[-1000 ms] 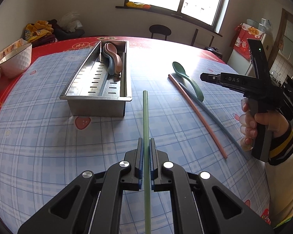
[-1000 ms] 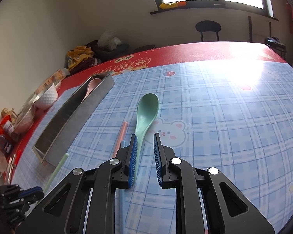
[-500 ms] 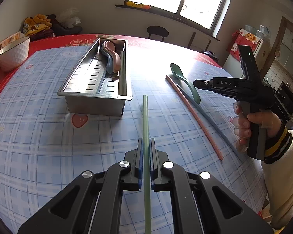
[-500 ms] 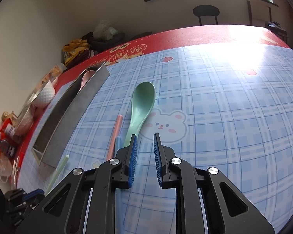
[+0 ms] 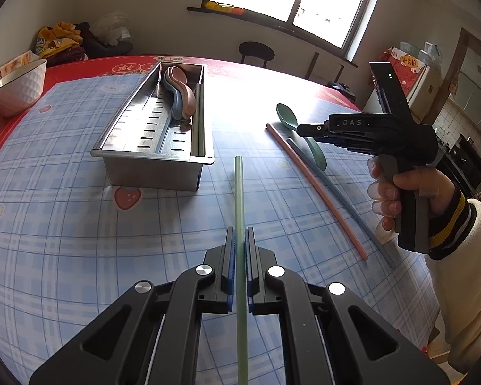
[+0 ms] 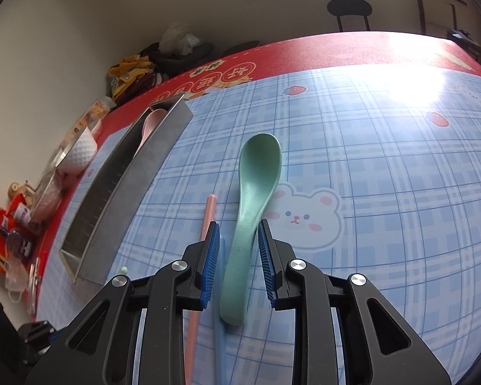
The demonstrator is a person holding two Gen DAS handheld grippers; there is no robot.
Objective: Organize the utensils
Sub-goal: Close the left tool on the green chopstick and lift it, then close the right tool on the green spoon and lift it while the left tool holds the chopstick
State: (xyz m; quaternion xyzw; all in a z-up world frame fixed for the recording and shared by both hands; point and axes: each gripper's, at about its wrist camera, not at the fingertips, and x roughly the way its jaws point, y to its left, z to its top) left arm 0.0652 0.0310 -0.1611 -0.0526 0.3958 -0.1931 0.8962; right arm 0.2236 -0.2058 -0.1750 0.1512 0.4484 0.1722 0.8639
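Note:
My left gripper (image 5: 239, 240) is shut on a green chopstick (image 5: 239, 192) that points toward the steel tray (image 5: 150, 163). Pink and blue spoons (image 5: 179, 96) lie in the tray's far end. In the right wrist view, my right gripper (image 6: 239, 234) hangs just over the table, its jaws opening. The handle of the green spoon (image 6: 256, 176) lies between the blue pads, with a gap on each side. A pink chopstick (image 6: 208, 211) and a blue chopstick (image 6: 219, 353) lie just left of the spoon. The left wrist view shows the right gripper (image 5: 299, 128) over the same spoon (image 5: 288, 117).
A white bowl (image 5: 19, 86) and snack packets (image 6: 3, 243) sit on the red table border left of the tray (image 6: 118, 199). A pile of clothes (image 5: 61, 41) lies at the back corner. A dark stool (image 5: 256, 53) stands beyond the table's far edge.
My right gripper has moved forward and down along the green spoon, and its jaws have widened around the handle. The left gripper and its chopstick have stayed put.

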